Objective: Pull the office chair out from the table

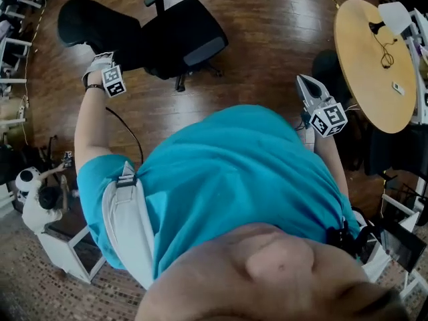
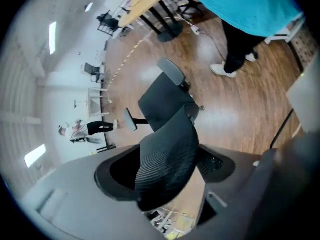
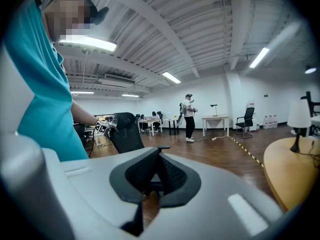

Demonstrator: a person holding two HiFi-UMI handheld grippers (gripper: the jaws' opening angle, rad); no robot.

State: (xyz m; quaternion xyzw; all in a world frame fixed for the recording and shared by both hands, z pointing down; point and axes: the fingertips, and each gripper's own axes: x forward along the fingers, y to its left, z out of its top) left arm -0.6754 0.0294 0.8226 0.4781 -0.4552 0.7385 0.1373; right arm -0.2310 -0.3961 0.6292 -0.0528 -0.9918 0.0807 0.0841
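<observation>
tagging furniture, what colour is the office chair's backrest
Black ribbed mesh; the office chair backrest shows best in the left gripper view.

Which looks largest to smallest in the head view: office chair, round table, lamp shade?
1-2. office chair and round table: similar spread in this view, too close to rank.
3. lamp shade: clearly smallest.
</observation>
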